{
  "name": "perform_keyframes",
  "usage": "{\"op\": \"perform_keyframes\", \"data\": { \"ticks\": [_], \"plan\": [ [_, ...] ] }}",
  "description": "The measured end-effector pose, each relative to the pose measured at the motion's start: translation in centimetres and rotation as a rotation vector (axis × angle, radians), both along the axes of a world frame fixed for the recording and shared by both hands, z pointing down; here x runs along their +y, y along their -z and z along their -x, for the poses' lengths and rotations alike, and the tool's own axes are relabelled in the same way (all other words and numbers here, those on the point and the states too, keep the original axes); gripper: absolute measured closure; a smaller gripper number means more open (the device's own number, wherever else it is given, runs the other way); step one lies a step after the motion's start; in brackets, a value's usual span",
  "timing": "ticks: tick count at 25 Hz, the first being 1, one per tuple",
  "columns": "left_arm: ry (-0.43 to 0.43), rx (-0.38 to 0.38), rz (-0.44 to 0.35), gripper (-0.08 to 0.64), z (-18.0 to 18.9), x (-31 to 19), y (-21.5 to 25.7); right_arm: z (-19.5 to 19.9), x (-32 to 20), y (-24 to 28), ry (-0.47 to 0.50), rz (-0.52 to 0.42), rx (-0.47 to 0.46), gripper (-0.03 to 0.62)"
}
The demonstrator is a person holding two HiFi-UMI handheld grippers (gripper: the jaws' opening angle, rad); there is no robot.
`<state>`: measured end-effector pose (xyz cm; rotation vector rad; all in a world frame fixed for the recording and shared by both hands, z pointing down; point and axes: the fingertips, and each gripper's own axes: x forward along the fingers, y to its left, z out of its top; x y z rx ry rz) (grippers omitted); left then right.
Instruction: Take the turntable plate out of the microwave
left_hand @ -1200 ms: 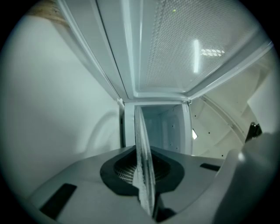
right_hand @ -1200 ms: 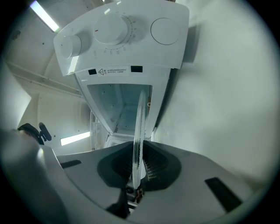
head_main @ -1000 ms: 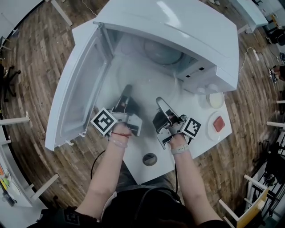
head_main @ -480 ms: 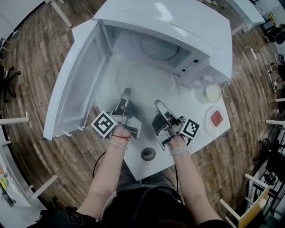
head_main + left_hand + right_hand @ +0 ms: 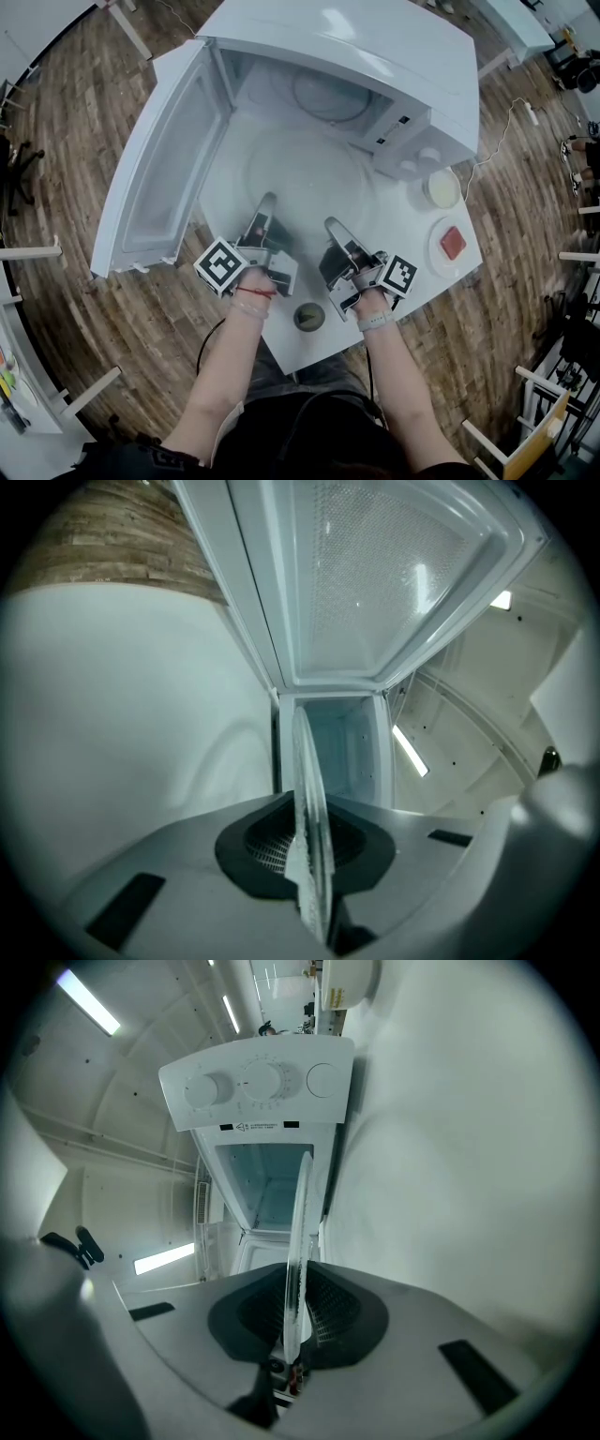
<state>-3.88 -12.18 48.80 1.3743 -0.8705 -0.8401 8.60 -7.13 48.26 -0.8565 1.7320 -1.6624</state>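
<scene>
— Two claws: how wide?
— Nearly closed, each pinched on glass. Left gripper [image 5: 267, 202] and right gripper [image 5: 333, 226] clamped on near rim of turntable plate [image 5: 305, 169].
— And plate's place?
— Over table [image 5: 405, 221], just in front of open microwave [image 5: 375, 56].

Overall level: bright and even in all three views.
Source: overhead room lighting. A long white ceiling strip light [image 5: 89, 1002] showed in the right gripper view, and another [image 5: 410, 750] in the left gripper view.
Glare: soft highlights lay on the glossy white microwave casing [image 5: 375, 56] and on the perforated door window panel [image 5: 394, 564].
Shadows: weak and soft-edged on the white table top [image 5: 286, 342].
Transparency: the clear round glass turntable plate [image 5: 305, 173] showed only as a faint rim from above. Seen edge-on, it blurred close to both gripper lenses.
Distortion: strong fisheye bowed the straight edges, and a dark vignette ringed both gripper views.
Focus: the head view was sharp at centre. The brown wooden plank floor [image 5: 75, 122] smeared towards the corners.
</scene>
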Motion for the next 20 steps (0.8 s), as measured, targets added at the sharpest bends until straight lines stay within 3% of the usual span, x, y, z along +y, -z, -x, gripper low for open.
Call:
{"op": "perform_keyframes", "data": {
  "ticks": [7, 12, 20],
  "plan": [
    [-0.017, -0.057, 0.051, 0.529, 0.0, 2.8, -1.0, -0.2, 2.7, -0.7, 0.007, 0.03, -0.004, 0.549],
    [-0.008, -0.038, 0.077, 0.529, -0.1, 3.8, -1.5, -0.2, 3.7, -1.5, 0.018, 0.055, 0.003, 0.549],
    [-0.005, -0.067, 0.118, 0.529, 0.0, 5.4, -2.8, -0.3, 5.0, -2.3, 0.025, 0.091, -0.001, 0.549]
  ]
}}
